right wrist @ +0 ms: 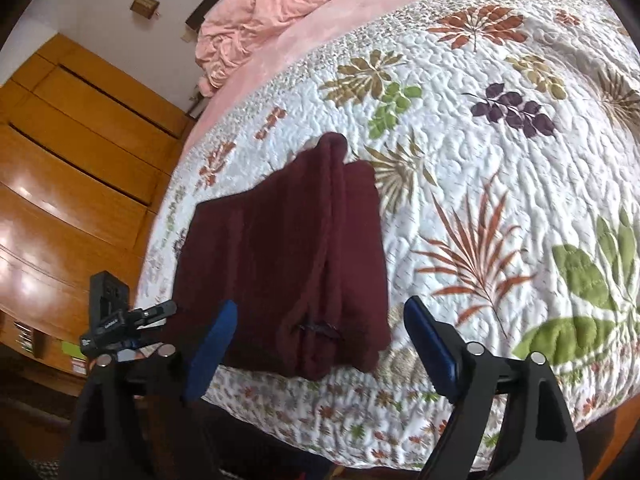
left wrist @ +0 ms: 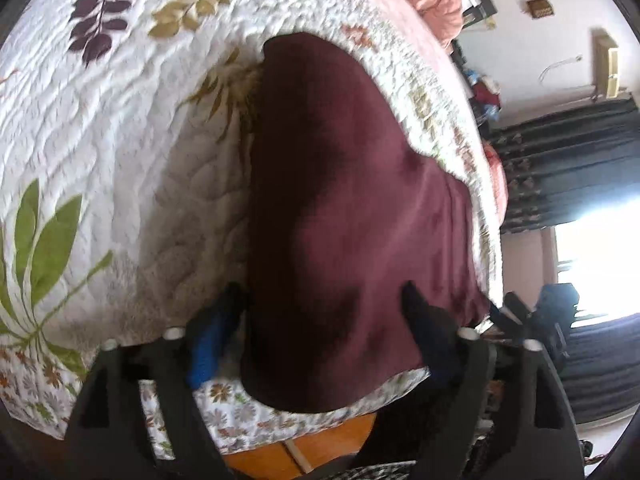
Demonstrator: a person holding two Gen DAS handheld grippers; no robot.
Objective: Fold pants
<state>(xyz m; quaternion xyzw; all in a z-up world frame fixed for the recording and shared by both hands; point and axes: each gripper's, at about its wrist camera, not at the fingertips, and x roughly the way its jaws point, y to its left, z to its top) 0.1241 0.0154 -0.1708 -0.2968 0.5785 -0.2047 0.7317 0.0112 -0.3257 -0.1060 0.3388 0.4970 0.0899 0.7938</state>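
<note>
A bed with a leaf-print quilt [right wrist: 500, 184] fills the room; beside it, wooden cabinets [right wrist: 72, 160], dark curtains [left wrist: 568, 168] and a bright window [left wrist: 600, 264].

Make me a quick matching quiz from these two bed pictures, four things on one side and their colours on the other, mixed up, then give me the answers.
Things:
1. pants
2. crumpled blanket at the far end of the bed
3. wardrobe beside the bed
4. pads on the right gripper

Colours:
A. blue
B. glossy orange-brown wood
C. dark maroon
D. salmon pink

Pairs: 1-C, 2-D, 3-B, 4-A.

The pants lie folded on the leaf-print quilt; both the right gripper and the left gripper stand open.
</note>
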